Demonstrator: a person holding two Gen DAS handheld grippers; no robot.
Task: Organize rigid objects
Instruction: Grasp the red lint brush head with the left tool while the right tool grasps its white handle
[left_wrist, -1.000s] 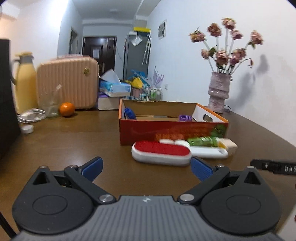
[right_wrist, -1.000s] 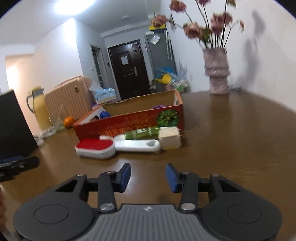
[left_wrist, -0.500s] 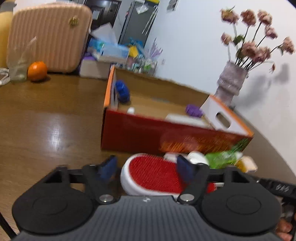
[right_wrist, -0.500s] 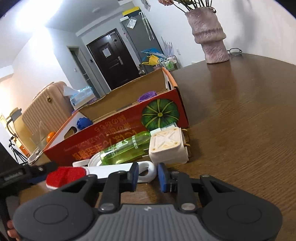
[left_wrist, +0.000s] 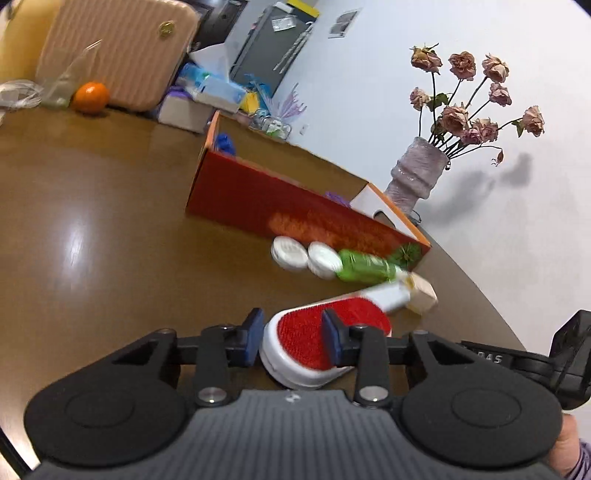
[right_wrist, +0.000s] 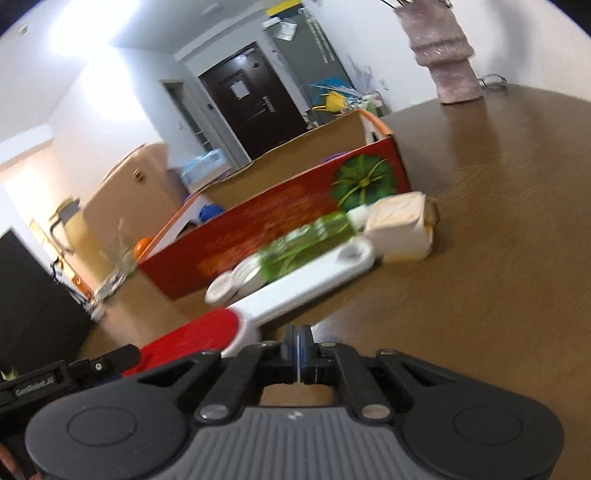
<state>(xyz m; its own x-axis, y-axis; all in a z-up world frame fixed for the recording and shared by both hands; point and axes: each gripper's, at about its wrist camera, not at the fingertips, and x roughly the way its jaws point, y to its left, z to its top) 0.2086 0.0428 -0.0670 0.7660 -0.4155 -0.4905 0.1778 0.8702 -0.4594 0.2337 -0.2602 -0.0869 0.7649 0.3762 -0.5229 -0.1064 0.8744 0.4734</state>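
Brown wooden table (left_wrist: 92, 206), a person working two hand-held grippers over it. Left gripper (left_wrist: 291, 341) has its blue pads on either side of the red-faced head of a white lint brush (left_wrist: 314, 343), jaws closing; the left pad sits against the white rim, the right pad lies over the red face, and whether both press firmly I cannot tell from this angle. The brush lies on the table near the front edge, its white handle running away toward a cream-coloured block (left_wrist: 421, 293). In the right wrist view the same brush (right_wrist: 295, 295) stretches diagonally, red head low at the left, handle end with a hole close to the block (right_wrist: 399, 229). Right gripper (right_wrist: 297, 345) has its jaws pressed together with nothing between them, tips just beside the brush's handle near the head; contact cannot be judged, the view is blurred. Behind the brush, a green bottle (left_wrist: 364, 267) lies on its side, and two white round lids (left_wrist: 306, 254) sit next to it, all close against the front wall of a red cardboard box (left_wrist: 258, 199). The box is open at the top; a blue item (left_wrist: 223, 142) and something purple (left_wrist: 338, 197) show inside. Further back: a vase of dried roses (left_wrist: 417, 177) by the white wall, an orange (left_wrist: 90, 96), a beige ribbed suitcase (left_wrist: 118, 51). A hand (left_wrist: 569, 450) shows at the lower right edge of the left wrist view.
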